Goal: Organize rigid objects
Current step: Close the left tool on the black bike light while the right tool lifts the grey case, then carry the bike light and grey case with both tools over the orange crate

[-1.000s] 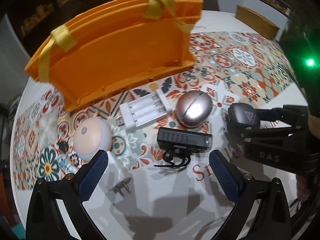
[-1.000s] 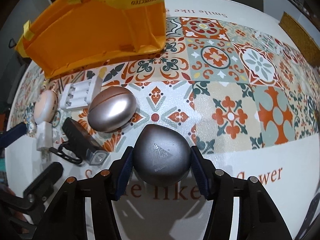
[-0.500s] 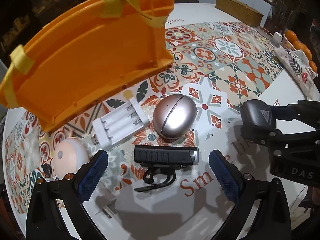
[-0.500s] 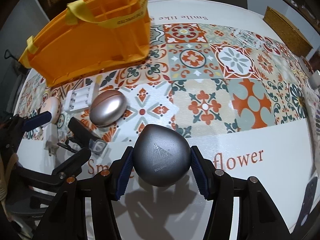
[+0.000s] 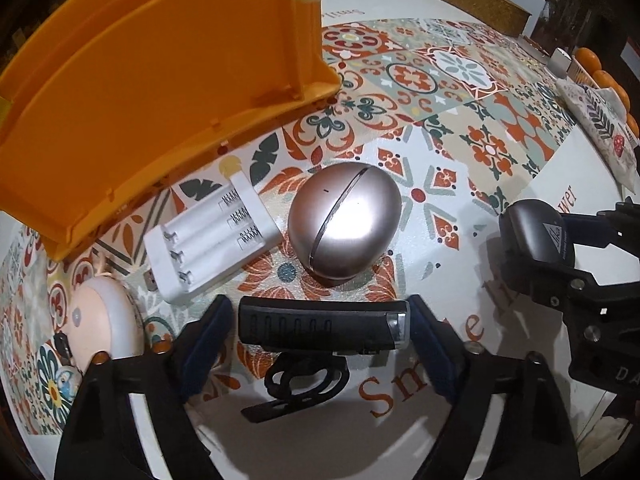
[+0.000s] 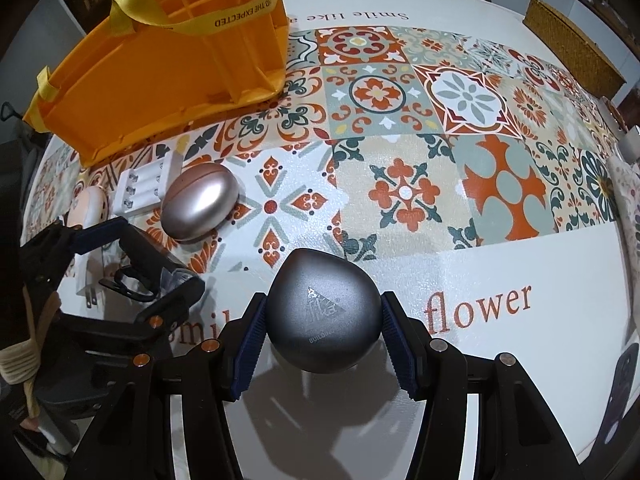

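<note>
A black bike light point(image 5: 320, 326) with a rubber strap lies crosswise on the tablecloth between the pads of my left gripper point(image 5: 317, 314). Its jaws are closing; the right pad is at the light's lens end and a small gap shows at the left pad. My right gripper point(image 6: 322, 330) is shut on a grey teardrop-shaped case point(image 6: 324, 316), held just above the table. Behind the light lie a rose-gold egg-shaped case point(image 5: 344, 224), a white battery charger point(image 5: 212, 240) and a peach round device point(image 5: 104, 320). An orange divided basket point(image 5: 140, 100) with yellow straps stands at the back left.
A white plug adapter point(image 6: 86, 276) lies by the left gripper. A woven box point(image 5: 480, 4) sits at the table's far edge, oranges point(image 5: 604, 80) and a printed cloth point(image 5: 600, 120) at the right. A dark flat object point(image 6: 620, 392) lies near the right front edge.
My left gripper came down and forward over the bike light, and its jaws narrowed around it. The right gripper kept its hold on the grey case and barely moved.
</note>
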Motion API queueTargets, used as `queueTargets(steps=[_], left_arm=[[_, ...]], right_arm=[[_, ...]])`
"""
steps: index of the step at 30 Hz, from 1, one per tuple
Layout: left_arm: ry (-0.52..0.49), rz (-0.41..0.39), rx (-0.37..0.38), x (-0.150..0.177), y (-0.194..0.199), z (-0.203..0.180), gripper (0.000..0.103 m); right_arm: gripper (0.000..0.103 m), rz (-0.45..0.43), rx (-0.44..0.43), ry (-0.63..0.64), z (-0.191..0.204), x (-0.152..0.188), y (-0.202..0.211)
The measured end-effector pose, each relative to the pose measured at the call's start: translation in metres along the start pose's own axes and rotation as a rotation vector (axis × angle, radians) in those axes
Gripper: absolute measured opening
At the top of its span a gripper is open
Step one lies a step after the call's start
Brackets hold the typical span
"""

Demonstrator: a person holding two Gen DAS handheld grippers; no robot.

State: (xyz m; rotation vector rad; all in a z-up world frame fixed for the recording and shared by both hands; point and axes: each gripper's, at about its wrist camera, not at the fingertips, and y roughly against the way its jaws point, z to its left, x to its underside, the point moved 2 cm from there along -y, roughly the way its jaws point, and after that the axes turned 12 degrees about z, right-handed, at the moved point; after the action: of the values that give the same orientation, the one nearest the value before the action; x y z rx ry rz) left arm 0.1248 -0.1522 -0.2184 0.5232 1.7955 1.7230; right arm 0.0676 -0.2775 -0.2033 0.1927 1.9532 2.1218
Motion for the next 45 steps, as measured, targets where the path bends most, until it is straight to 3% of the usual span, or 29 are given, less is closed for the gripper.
queueTargets(steps=[4,22,30,45], left_arm=[[0.020,-0.018,0.024,0.001,0.002,0.002,0.072],[0.177,-0.091,0.021,0.022,0.049,0.024,0.072],[0.271,-0.150,0.012,0.032,0.082,0.042,0.072],[0.343,-0.285,-0.027,0.032,0.139,0.076,0.072]], right_arm=[[0.056,0.008,0.001,0.000,0.000,0.000,-0.001],[0.056,-0.044,-0.014,0.041,0.012,0.003,0.025],[0.056,-0.123,-0.040,0.093,0.029,0.003,0.057],[0.056,-0.249,-0.100,0.169,0.064,-0.018,0.101]])
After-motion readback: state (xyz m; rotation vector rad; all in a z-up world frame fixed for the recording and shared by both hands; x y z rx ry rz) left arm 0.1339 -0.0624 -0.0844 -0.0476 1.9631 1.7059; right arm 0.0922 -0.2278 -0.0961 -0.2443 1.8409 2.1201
